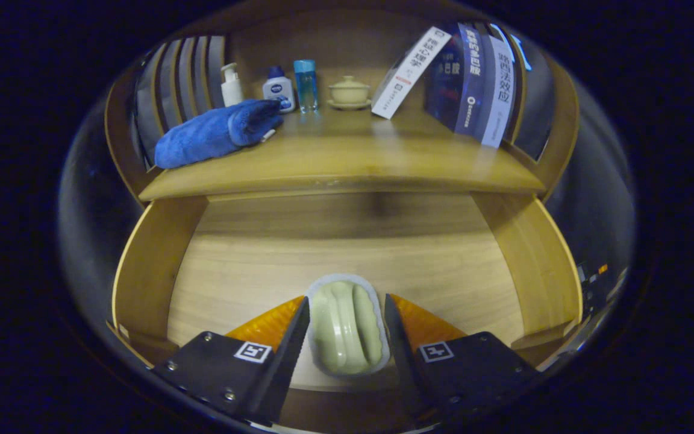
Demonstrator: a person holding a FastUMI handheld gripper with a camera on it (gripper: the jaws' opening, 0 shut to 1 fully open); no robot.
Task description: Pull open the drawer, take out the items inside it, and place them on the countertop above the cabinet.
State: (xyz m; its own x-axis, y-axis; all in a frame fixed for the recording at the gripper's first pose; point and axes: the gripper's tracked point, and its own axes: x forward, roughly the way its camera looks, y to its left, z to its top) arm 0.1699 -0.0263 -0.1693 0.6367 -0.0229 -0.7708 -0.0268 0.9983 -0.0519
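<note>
Wooden drawer (pixel 148 271) stands pulled open beneath the worktop (pixel 347 163). One item remains inside: a pale green soap dish (pixel 347 328), lying between my fingers (pixel 347 313), which stand apart, flanking it without clamping. Retrieval step. Next move, in my judgement: close squarely, lift clear, place above.

The single fisheye camera rides on the tongs (pixel 347 328), sits close above the open drawer (pixel 347 259) in the lower half of the frame, and looks forward and slightly down along both fingers toward the tabletop (pixel 347 160) and books (pixel 473 78) in the upper half.
</note>
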